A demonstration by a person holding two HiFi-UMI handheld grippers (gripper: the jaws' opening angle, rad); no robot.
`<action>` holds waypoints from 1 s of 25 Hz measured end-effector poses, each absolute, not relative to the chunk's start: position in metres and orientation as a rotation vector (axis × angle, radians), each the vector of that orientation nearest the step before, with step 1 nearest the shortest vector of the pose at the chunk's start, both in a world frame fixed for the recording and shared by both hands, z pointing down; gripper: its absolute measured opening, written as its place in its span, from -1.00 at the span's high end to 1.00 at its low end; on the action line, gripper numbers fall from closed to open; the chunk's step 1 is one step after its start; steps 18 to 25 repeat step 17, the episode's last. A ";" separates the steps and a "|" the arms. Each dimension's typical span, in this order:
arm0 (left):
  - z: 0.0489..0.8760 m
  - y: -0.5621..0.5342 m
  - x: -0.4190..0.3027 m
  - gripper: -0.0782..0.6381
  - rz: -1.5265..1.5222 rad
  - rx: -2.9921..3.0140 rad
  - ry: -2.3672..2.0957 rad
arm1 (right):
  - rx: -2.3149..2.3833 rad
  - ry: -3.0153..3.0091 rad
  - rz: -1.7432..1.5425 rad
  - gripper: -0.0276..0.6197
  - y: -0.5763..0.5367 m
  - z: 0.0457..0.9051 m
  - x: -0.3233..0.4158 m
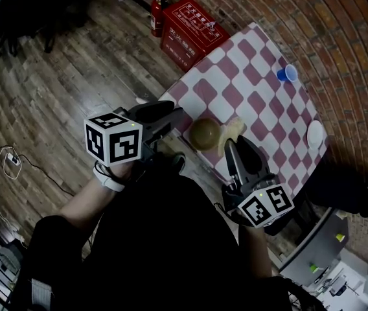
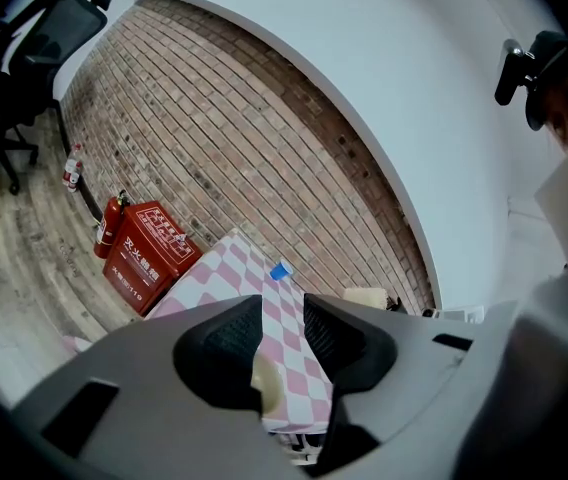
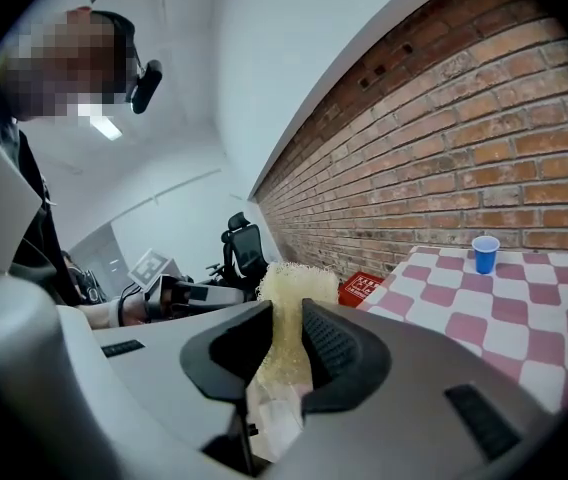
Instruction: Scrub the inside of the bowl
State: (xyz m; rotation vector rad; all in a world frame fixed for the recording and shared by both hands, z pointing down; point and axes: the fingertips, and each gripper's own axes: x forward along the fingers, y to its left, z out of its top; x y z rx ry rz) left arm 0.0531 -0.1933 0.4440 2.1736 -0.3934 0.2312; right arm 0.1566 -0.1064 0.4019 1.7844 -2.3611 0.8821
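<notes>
While aloft over checked table, round olive-brown bowl in grip of left tool, pale-yellow sponge in right tool.

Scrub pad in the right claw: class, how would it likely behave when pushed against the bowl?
The scrub pad looks like open fuzzy mesh, so it is probably light. It stands above the right claw without drooping, so it is likely springy rather than floppy. It narrows where gripped, so it should squash against the bowl.
</notes>
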 end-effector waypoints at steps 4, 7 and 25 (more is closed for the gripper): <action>0.445 -0.193 0.054 0.40 0.236 2.172 -0.392 | 1.791 -2.358 0.880 0.60 -0.105 0.401 0.158; 0.446 -0.192 0.056 0.40 0.241 2.171 -0.387 | 1.794 -2.356 0.883 0.60 -0.104 0.401 0.159; 0.453 -0.185 0.056 0.40 0.267 2.167 -0.374 | 1.802 -2.348 0.885 0.60 -0.102 0.405 0.159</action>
